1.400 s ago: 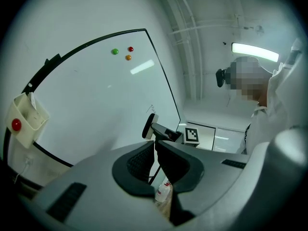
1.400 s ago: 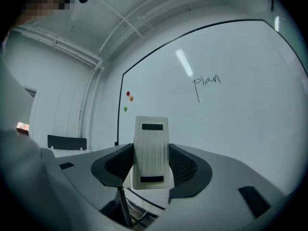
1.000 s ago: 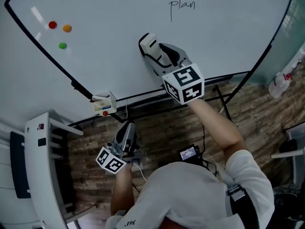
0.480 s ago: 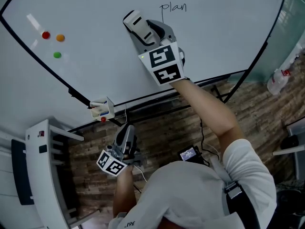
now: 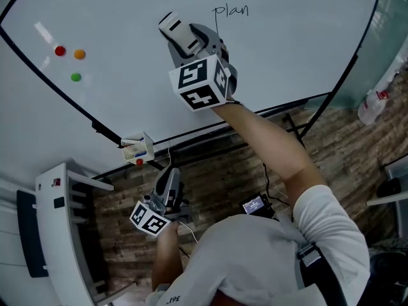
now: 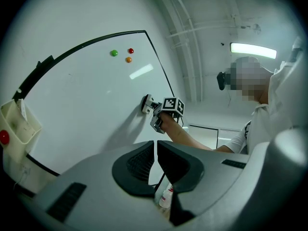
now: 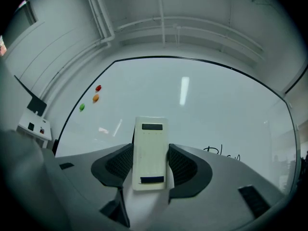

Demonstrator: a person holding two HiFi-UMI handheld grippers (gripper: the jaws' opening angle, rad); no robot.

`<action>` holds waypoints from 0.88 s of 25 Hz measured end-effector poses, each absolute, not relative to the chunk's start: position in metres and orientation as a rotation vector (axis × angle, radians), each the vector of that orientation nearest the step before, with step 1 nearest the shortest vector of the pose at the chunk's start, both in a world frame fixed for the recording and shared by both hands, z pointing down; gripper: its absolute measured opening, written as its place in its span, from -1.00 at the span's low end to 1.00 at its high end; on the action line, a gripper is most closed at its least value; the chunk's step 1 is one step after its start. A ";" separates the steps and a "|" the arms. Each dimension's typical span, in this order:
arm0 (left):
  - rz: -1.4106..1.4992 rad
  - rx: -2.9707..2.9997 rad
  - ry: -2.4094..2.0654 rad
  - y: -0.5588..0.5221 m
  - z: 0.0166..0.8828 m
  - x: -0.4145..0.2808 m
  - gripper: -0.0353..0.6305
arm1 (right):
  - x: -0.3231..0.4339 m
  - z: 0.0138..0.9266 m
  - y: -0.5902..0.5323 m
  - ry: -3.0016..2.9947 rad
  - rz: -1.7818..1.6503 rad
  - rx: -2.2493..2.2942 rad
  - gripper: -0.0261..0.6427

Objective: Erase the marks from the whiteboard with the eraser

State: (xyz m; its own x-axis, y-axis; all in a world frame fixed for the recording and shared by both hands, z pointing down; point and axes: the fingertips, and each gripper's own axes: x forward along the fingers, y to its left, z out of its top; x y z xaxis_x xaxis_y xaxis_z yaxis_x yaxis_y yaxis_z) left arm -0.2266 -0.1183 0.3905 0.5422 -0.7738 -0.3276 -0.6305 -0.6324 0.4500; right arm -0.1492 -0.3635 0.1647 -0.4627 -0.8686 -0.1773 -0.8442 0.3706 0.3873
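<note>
Inventory: one whiteboard (image 5: 127,18); one eraser (image 5: 178,30); three round magnets, namely one red (image 5: 60,51), one orange (image 5: 79,54), one green (image 5: 76,77); one handwritten word "plan" (image 5: 231,9) with a thin vertical stroke below its first letter; one small holder box (image 5: 135,149) on the board's lower edge; one bottle (image 5: 373,107) off the board's right side; two tongs.

Right tongs (image 7: 150,163): spread to the width of the eraser; pinching the eraser by its two long sides, one ribbed pad on each side; raised on an outstretched arm to the board. Eraser: white, oblong, projecting past the pad tips; in the left gripper view, apparently resting with its face against the board; positioned left of and slightly below "plan", apart from the writing; well right of the three magnets.

Left tongs (image 6: 155,150): pads pressed together, only a hairline slit between them; nothing held; lowered, clear of the board, below the holder box in the head view.

Magnets: grouped near the board's left part, red and orange side by side, green below.
</note>
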 end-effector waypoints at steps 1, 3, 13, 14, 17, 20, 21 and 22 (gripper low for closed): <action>-0.733 2.504 -1.167 -0.120 0.391 -0.225 -0.87 | -0.148 0.165 -0.365 -2.548 -0.661 1.606 -0.18; -0.731 2.505 -1.162 -0.126 0.390 -0.219 -0.87 | -0.144 0.165 -0.369 -2.536 -0.656 1.615 -0.18; -0.728 2.522 -1.126 -0.139 0.388 -0.199 -0.87 | -0.125 0.160 -0.375 -2.555 -0.586 1.627 -0.18; -0.728 2.523 -1.123 -0.140 0.388 -0.197 -0.87 | -0.120 0.158 -0.376 -2.554 -0.583 1.633 -0.18; -0.725 2.525 -1.115 -0.144 0.388 -0.190 -0.87 | -0.106 0.154 -0.378 -2.549 -0.576 1.649 -0.18; -0.721 2.534 -1.099 -0.148 0.387 -0.181 -0.87 | -0.090 0.150 -0.381 -2.540 -0.574 1.664 -0.18; -0.720 2.537 -1.092 -0.150 0.386 -0.178 -0.87 | -0.085 0.149 -0.382 -2.535 -0.575 1.671 -0.18; -0.719 2.539 -1.087 -0.151 0.385 -0.175 -0.87 | -0.079 0.148 -0.383 -2.531 -0.575 1.678 -0.18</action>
